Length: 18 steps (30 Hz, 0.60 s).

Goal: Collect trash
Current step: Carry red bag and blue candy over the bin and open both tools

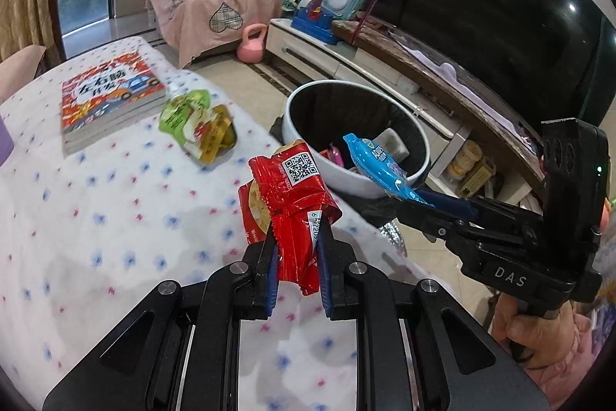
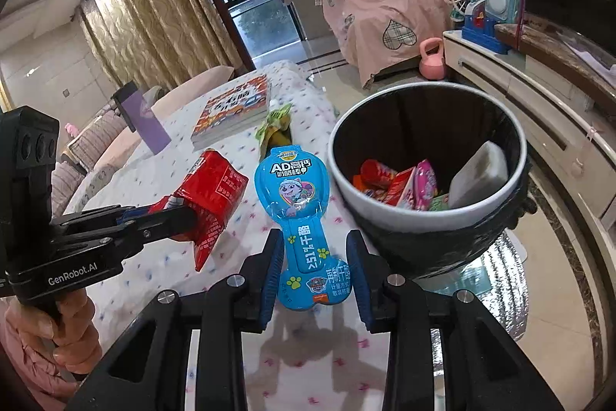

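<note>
Two wrappers (image 1: 292,203) (image 2: 294,207) between jaws.

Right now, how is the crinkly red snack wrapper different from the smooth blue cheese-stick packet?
The crinkly red snack wrapper is crumpled and bunched; the smooth blue cheese-stick packet is flat and paddle-shaped. The red one shows a QR code; the blue one shows a cartoon puppy. The left gripper pinches the red one, the right gripper the blue one. Both are held up near the round white bin.
</note>
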{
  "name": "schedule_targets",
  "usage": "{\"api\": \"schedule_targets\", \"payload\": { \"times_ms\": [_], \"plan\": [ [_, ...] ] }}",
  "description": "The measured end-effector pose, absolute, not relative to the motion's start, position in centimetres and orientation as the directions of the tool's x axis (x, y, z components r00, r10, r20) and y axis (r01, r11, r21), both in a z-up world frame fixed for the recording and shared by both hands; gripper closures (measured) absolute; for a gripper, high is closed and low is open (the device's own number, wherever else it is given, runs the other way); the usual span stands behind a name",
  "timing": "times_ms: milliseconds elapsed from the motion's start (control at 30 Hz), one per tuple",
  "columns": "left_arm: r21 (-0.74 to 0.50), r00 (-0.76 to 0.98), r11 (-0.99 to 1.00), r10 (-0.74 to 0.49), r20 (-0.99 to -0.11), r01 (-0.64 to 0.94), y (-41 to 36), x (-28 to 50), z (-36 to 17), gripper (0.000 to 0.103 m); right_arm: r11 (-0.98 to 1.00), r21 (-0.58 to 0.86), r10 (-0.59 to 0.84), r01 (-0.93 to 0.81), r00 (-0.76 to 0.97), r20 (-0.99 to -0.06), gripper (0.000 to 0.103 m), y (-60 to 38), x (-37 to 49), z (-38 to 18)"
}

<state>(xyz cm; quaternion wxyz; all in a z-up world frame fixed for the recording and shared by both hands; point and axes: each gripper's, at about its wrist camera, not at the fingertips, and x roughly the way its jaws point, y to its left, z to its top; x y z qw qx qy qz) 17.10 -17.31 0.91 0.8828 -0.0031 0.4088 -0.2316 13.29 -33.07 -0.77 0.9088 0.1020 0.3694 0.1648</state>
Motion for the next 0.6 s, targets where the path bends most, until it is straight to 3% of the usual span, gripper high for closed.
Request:
{"api": "schedule_targets", "payload": {
  "times_ms": [600],
  "plan": [
    [-0.172, 0.554, 0.875, -0.426, -0.715, 0.452, -21.6, 19.2, 2.0, 0.088, 0.947, 0.278, 0.304, -0.158, 0.711, -0.634, 0.069, -37.1, 15.1, 0.6]
  ]
}}
